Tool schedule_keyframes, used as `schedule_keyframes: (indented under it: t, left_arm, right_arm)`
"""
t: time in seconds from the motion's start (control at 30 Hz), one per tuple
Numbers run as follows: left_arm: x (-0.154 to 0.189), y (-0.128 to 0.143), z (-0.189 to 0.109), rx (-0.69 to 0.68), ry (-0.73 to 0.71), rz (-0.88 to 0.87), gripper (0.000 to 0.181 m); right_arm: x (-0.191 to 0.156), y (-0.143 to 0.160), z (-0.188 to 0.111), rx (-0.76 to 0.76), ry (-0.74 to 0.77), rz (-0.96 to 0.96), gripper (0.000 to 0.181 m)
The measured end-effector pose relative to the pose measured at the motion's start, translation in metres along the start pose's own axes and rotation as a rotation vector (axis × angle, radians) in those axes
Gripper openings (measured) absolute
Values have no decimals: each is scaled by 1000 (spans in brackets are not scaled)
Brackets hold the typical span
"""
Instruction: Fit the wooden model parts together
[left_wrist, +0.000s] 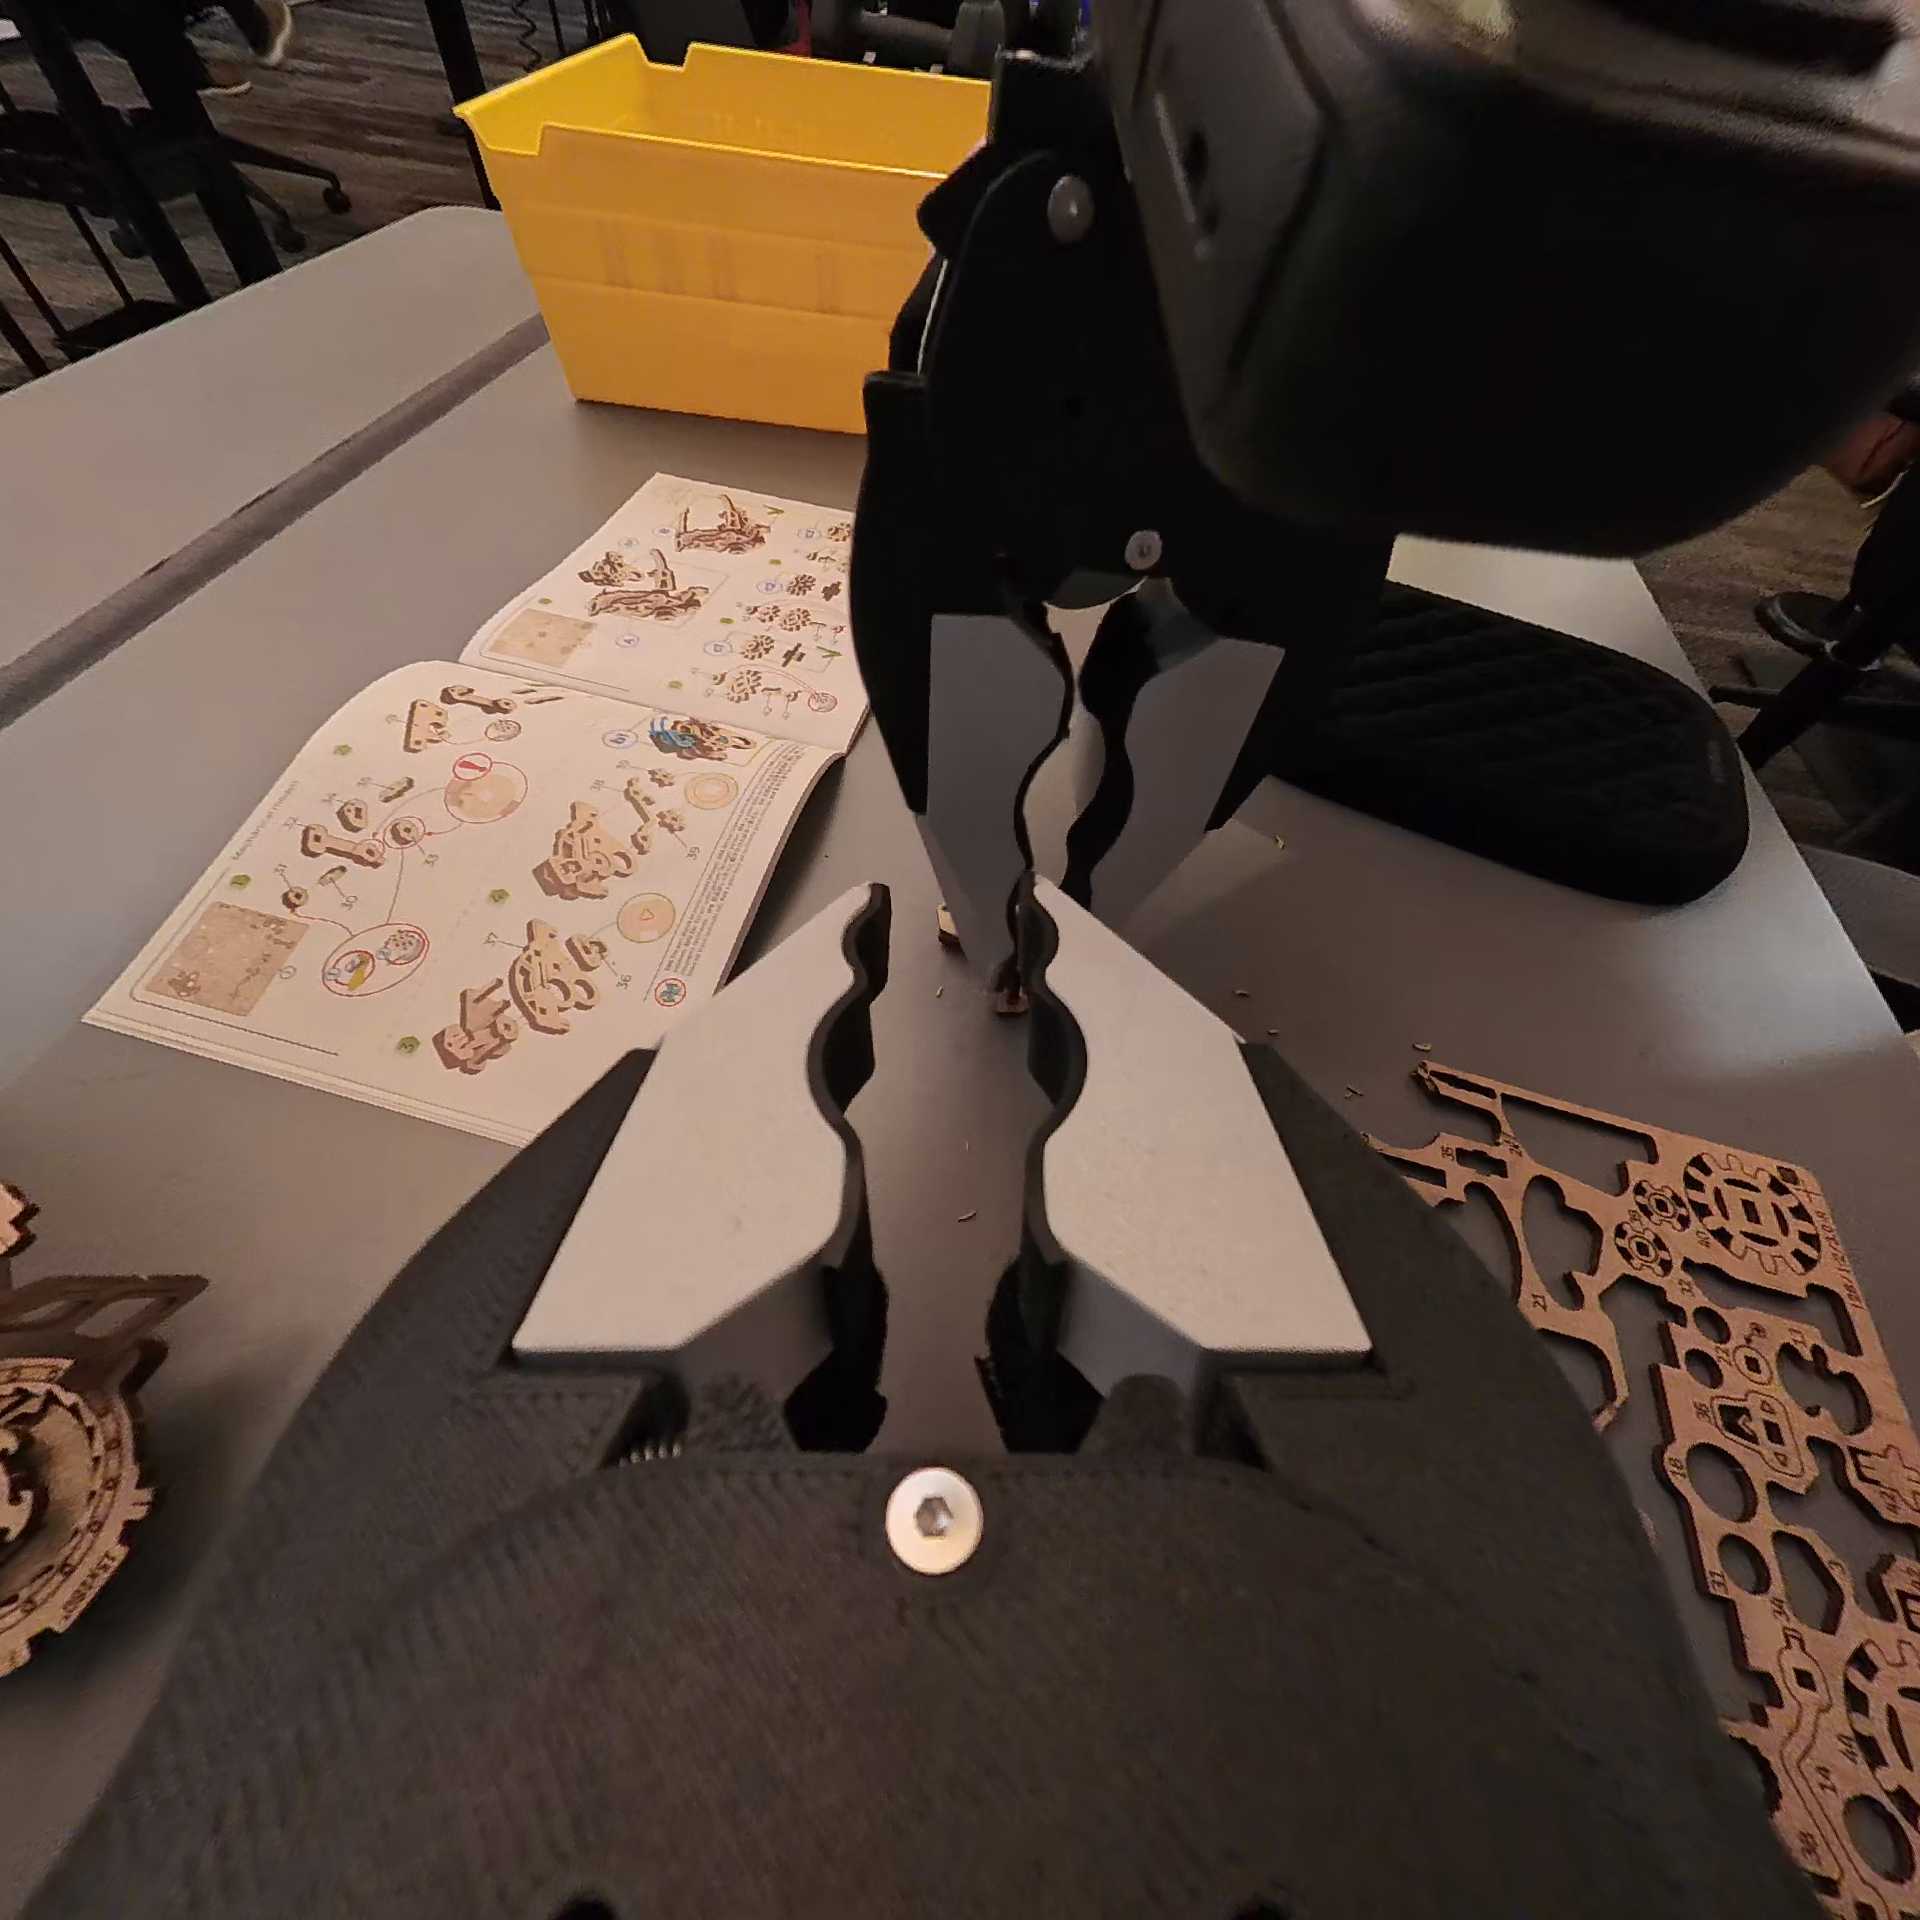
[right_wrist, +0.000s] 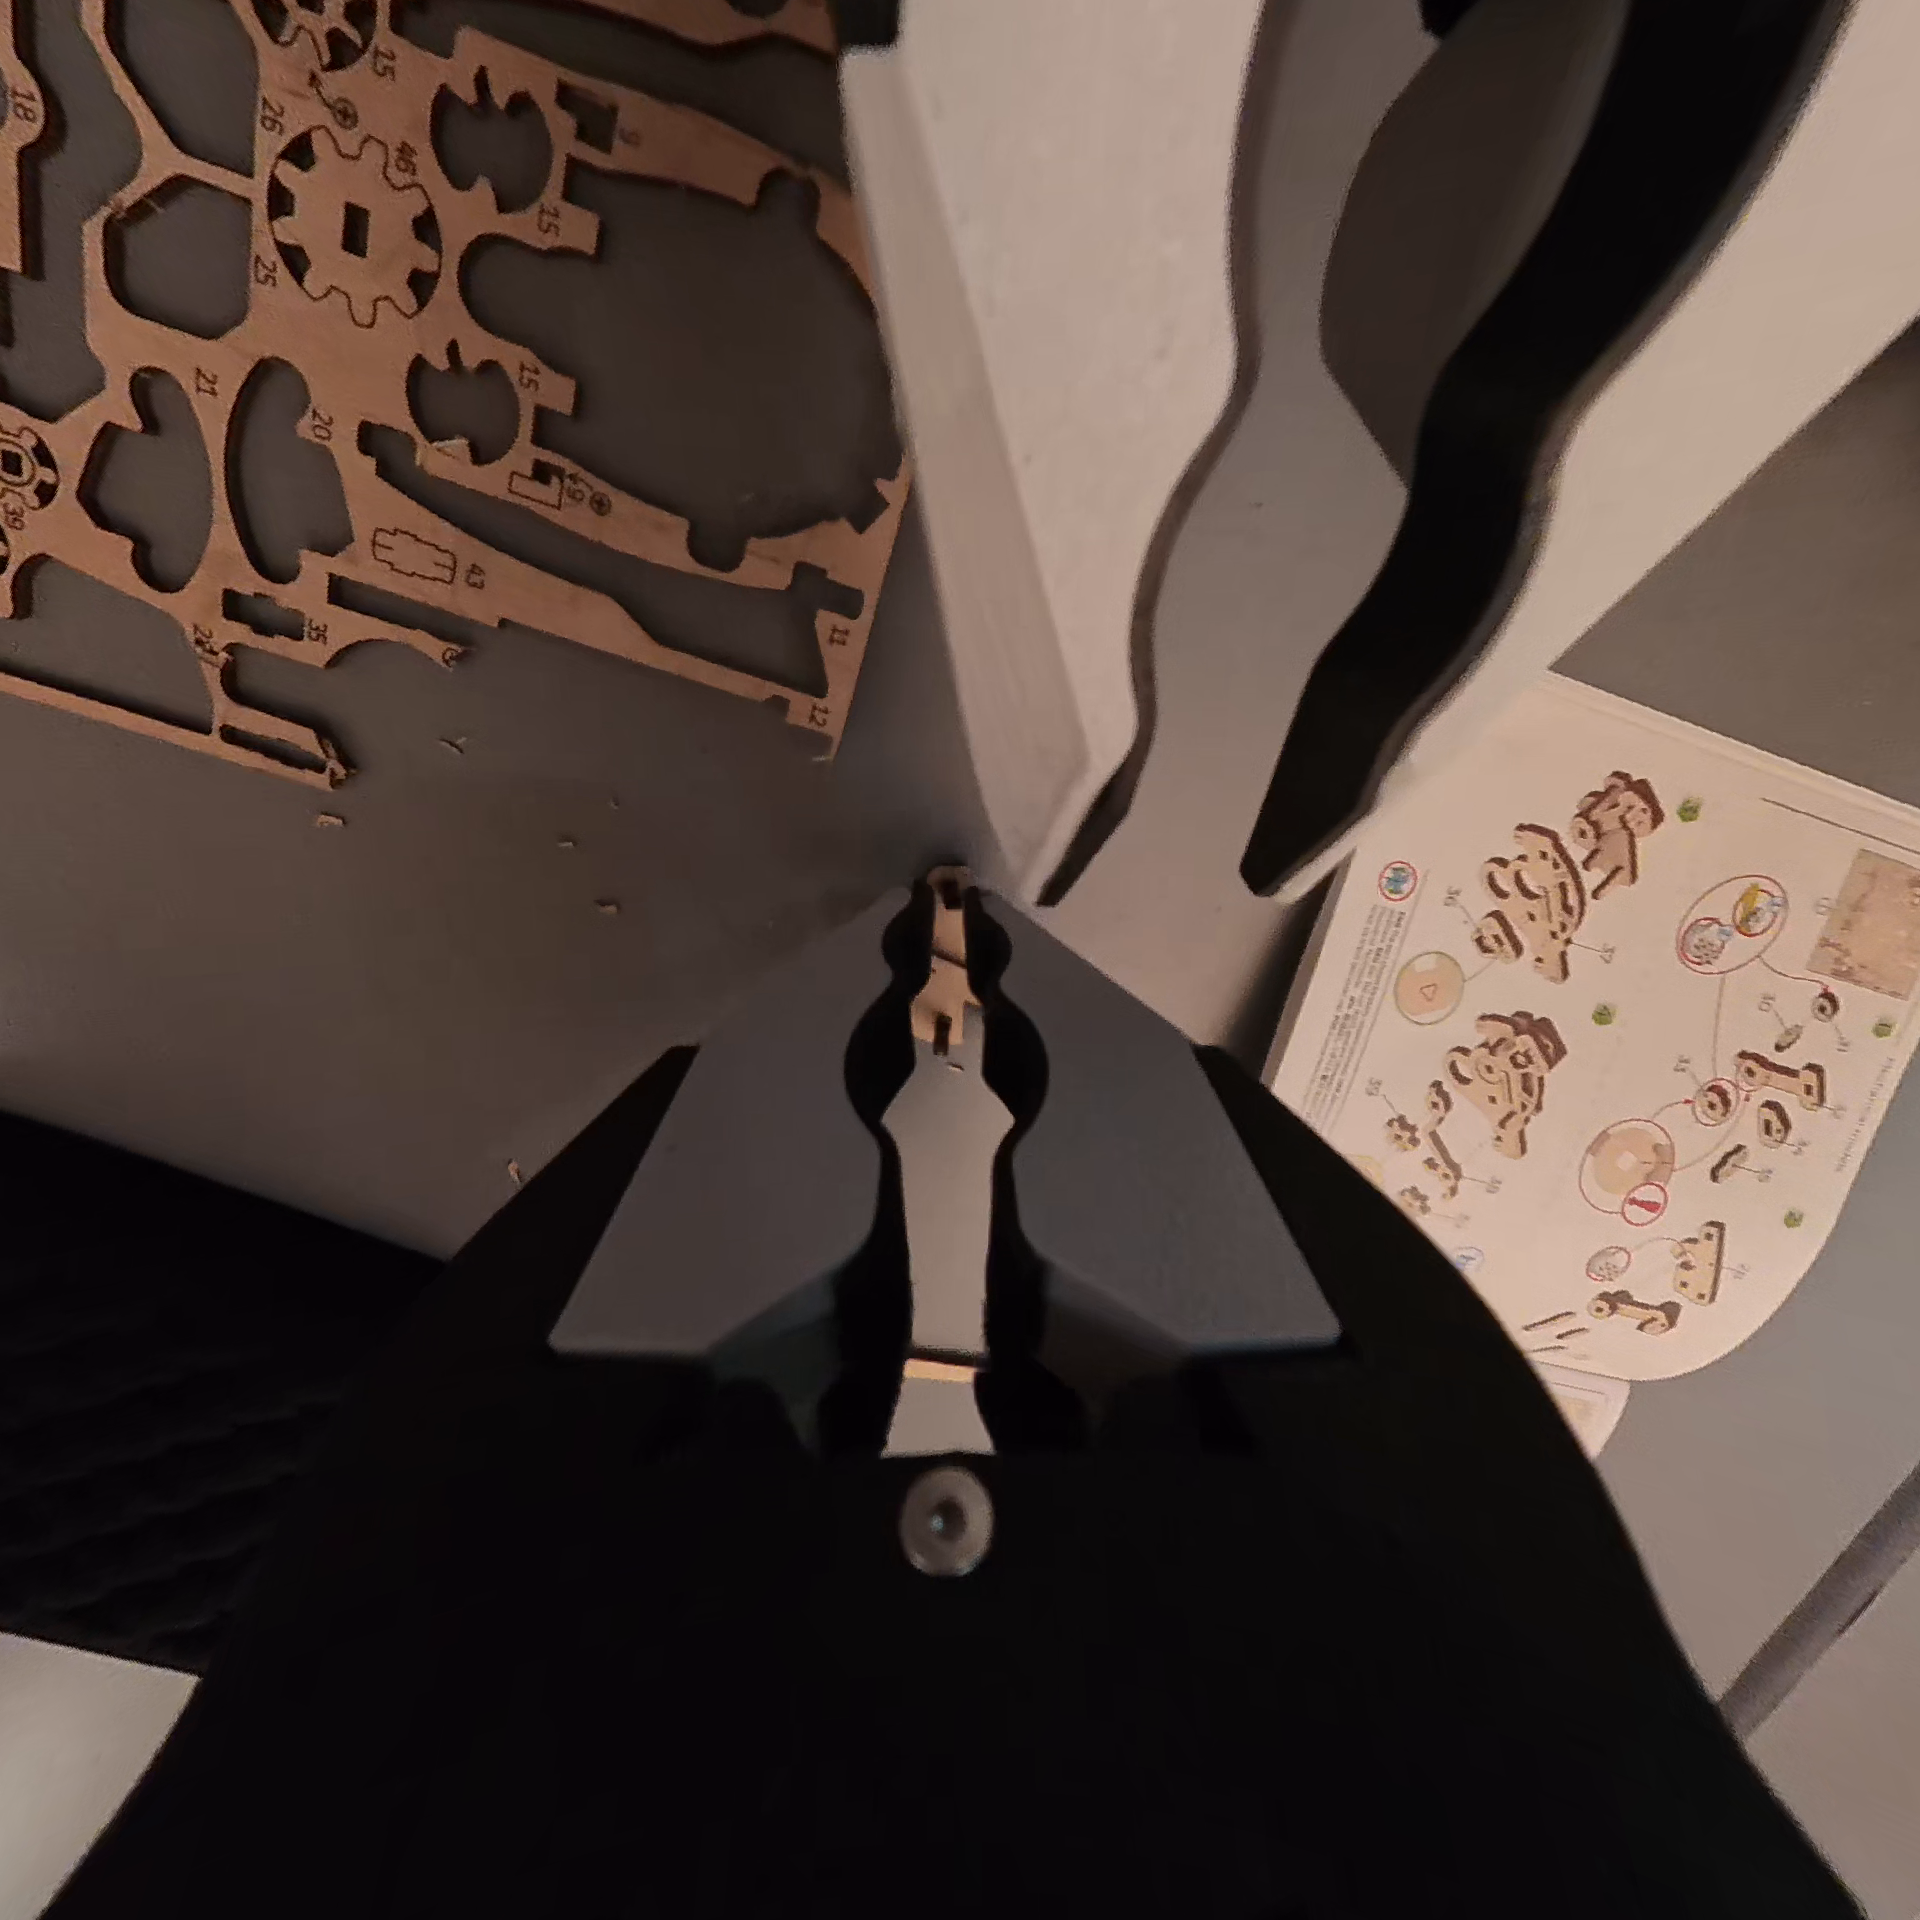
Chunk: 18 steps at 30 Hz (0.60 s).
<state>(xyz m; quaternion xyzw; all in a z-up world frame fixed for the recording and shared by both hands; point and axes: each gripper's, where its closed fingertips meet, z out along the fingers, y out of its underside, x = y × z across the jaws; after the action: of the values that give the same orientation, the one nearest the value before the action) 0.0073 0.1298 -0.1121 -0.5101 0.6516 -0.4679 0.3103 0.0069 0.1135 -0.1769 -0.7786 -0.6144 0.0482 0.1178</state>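
The right gripper (right_wrist: 948, 904) is clamped on a tiny wooden part (right_wrist: 943, 987), pinched right at the fingertips with most of it sticking back between the jaws. The left gripper (left_wrist: 956, 935) has its jaws spread, nothing in them, tips almost touching the right one's tips.

My worry is that the part is thin and only held by a sliver at the very tip, so any sideways nudge from the left finger (left_wrist: 1049, 935) could twist it or pop it out onto the table (left_wrist: 312, 1195). Past the jaws is the booklet (left_wrist: 499, 883), with the punched sheet (left_wrist: 1714, 1351) off to the side. A dropped part would be a pain to re-grab flat.
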Motion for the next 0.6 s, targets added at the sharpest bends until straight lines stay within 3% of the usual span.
schedule_keyframes:
  t: [0.6]
  left_arm:
    - [2,2,2,-11,8,-2,21]
  right_arm:
    - [-1,0,0,22,-16,3,1]
